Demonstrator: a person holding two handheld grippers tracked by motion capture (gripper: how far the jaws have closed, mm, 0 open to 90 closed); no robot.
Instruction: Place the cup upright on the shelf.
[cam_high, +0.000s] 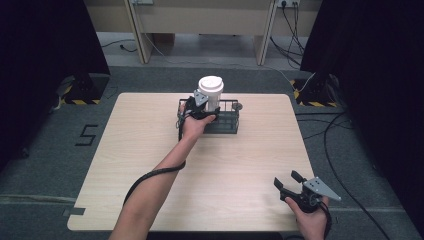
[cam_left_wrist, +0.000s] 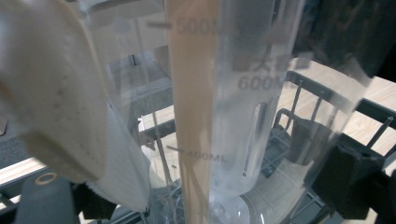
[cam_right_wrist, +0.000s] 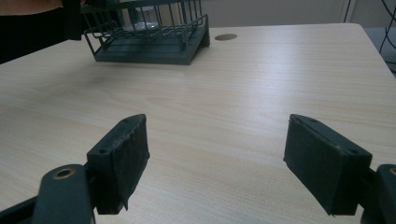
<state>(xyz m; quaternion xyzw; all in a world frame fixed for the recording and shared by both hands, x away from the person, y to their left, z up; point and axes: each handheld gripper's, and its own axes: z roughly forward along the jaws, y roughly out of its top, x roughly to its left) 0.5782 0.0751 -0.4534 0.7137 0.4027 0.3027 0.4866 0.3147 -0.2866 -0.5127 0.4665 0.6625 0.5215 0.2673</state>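
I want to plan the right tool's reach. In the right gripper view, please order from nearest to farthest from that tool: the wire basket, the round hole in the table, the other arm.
1. Wire basket: ahead and left, on the table.
2. Round hole: just behind the basket's right corner.
The other arm, at the far left edge beside the basket, is too close to the basket to rank.

The worktop lies open across its near half and both sides, so the right hand-held gripper has free passage ahead. At the far middle the wire basket and the lidded cup standing in it block the way.
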